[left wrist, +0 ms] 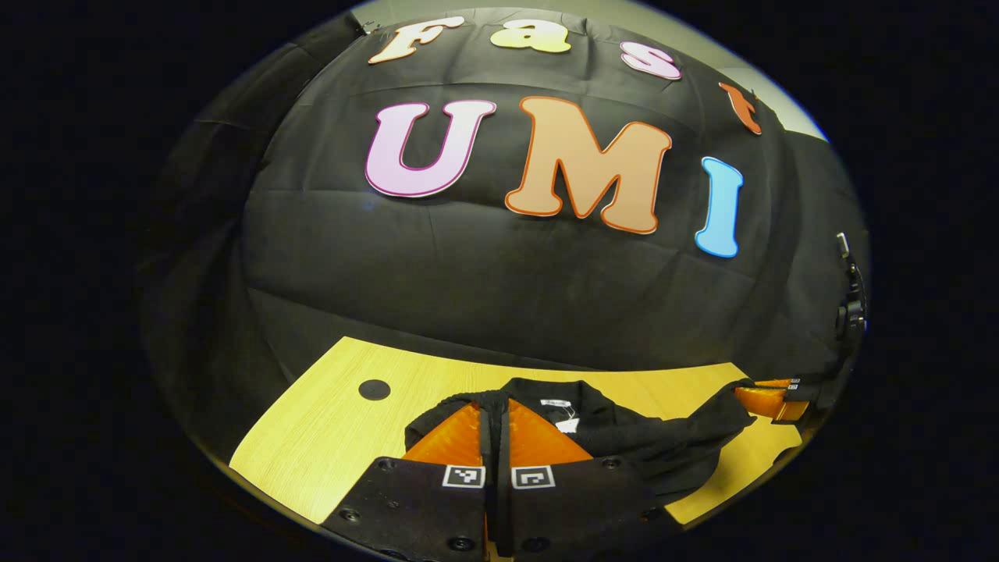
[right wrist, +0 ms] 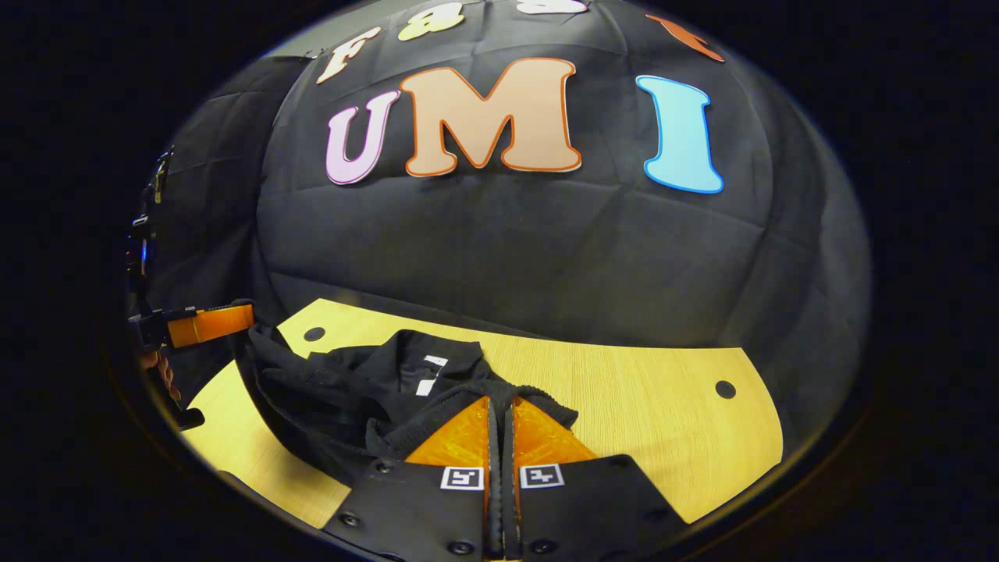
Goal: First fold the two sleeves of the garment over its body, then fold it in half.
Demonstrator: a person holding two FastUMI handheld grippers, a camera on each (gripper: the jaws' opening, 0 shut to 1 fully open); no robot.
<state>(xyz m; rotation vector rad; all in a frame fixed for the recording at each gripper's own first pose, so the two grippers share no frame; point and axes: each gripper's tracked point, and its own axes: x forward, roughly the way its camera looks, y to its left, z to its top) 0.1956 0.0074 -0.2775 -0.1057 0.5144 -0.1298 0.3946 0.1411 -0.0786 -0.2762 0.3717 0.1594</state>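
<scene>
A black garment point(left wrist: 624, 433) lies bunched on the wooden table point(left wrist: 328, 429), its collar with a white label point(left wrist: 558, 406) facing up. My left gripper point(left wrist: 495, 406) is shut on a ribbed edge of the cloth, which folds over both fingertips. In the left gripper view the right gripper point(left wrist: 769, 398) shows at the far right, holding the other end of that edge. My right gripper point(right wrist: 500, 400) is likewise shut on the ribbed edge of the garment point(right wrist: 351, 382). The left gripper point(right wrist: 211, 324) appears at the left of the right gripper view, cloth hanging from it.
The table point(right wrist: 663, 406) has small round black holes point(left wrist: 374, 389) point(right wrist: 725, 389) point(right wrist: 314, 334) near its back corners. The booth's black cloth wall rises just behind the table. A hand point(right wrist: 160, 371) shows under the left gripper. Bare tabletop lies to the right of the garment.
</scene>
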